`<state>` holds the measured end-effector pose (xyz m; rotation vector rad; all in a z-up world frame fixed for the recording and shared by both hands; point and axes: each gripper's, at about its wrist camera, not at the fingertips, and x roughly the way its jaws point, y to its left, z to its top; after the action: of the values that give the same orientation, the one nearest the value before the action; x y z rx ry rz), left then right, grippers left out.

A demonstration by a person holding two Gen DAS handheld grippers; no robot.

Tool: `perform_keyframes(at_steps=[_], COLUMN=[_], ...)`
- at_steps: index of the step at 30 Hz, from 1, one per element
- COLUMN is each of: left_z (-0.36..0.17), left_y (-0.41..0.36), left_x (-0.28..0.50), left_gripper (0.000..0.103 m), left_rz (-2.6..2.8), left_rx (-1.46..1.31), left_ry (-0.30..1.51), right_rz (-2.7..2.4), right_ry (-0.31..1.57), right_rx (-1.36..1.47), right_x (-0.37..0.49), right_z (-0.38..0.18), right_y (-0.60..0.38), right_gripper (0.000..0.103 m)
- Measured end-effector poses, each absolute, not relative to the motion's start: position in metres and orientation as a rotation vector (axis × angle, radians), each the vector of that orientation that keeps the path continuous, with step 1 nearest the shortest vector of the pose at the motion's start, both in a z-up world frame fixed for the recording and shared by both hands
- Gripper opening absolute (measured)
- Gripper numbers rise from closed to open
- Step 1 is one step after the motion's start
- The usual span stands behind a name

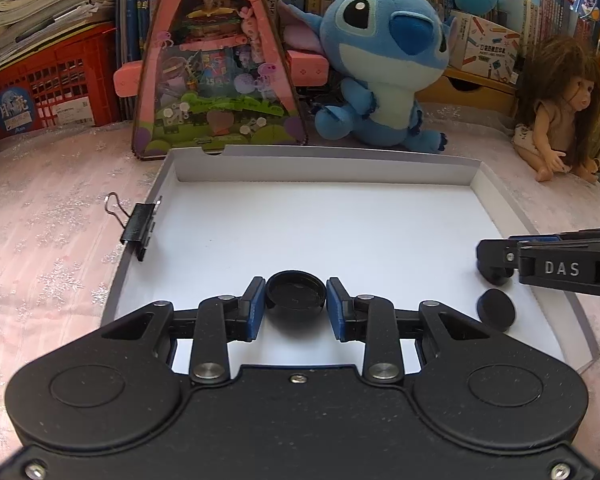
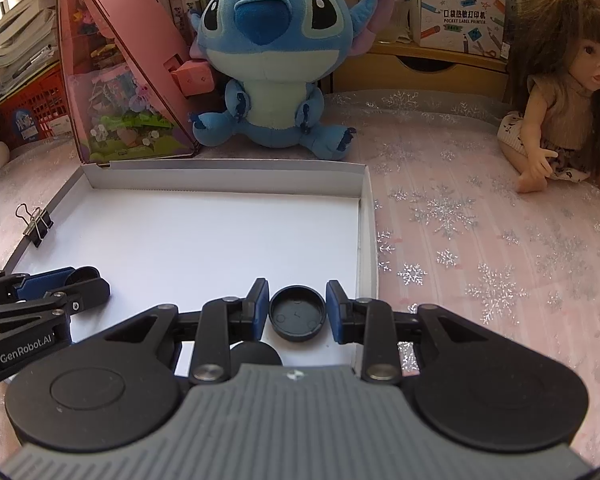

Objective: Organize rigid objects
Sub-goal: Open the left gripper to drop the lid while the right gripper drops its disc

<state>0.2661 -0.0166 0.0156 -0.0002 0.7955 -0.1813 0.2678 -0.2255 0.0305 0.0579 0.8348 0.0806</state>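
Note:
A shallow white box tray (image 1: 324, 168) (image 2: 228, 178) lies on the pink cloth. My left gripper (image 1: 296, 304) is shut on a round black cap (image 1: 296, 294), holding it just over the tray floor near the front. My right gripper (image 2: 297, 308) has its blue pads on either side of a second black cap (image 2: 297, 312) at the tray's front right; it looks shut on it. That gripper shows at the right of the left wrist view (image 1: 496, 268). A third black disc (image 1: 496, 311) (image 2: 256, 354) lies flat on the tray between the two grippers.
A black binder clip (image 1: 138, 226) (image 2: 38, 224) is clipped on the tray's left wall. Behind the tray stand a pink triangular toy house (image 1: 216, 68), a blue Stitch plush (image 1: 384, 60) (image 2: 272, 52) and a doll (image 1: 560, 108) (image 2: 560, 92) at the right. Books and a red crate (image 1: 48, 84) line the back.

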Motion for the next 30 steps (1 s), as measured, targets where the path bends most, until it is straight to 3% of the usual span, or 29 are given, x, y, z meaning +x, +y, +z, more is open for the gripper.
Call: perform_keyframes(at_steps=[2, 4, 8, 13, 30], left_z=[0.019, 0.024, 0.035, 0.044, 0.048], left_y=[-0.017, -0.016, -0.013, -0.012, -0.012], left_x=[0.264, 0.259, 0.248, 0.222, 0.125], left_gripper=[0.034, 0.047, 0.056, 0.067, 0.072], left_rz=[-0.184, -0.181, -0.176, -0.198, -0.274], left_rx=[0.002, 0.004, 0.006, 0.034, 0.012], left_ry=[0.781, 0.754, 0.719, 0.67, 0.593], right_rz=[0.082, 0.086, 0.095, 0.11, 0.167], right_ry=[0.828, 0.812, 0.771, 0.714, 0.57], right_rx=[0.066, 0.072, 0.078, 0.057, -0.016], right_x=[0.266, 0.261, 0.25, 0.226, 0.137], right_z=[0.032, 0.035, 0.043, 0.051, 0.055], right_y=[-0.226, -0.227, -0.23, -0.234, -0.237], right_gripper=[0.039, 0.042, 0.053, 0.056, 0.061])
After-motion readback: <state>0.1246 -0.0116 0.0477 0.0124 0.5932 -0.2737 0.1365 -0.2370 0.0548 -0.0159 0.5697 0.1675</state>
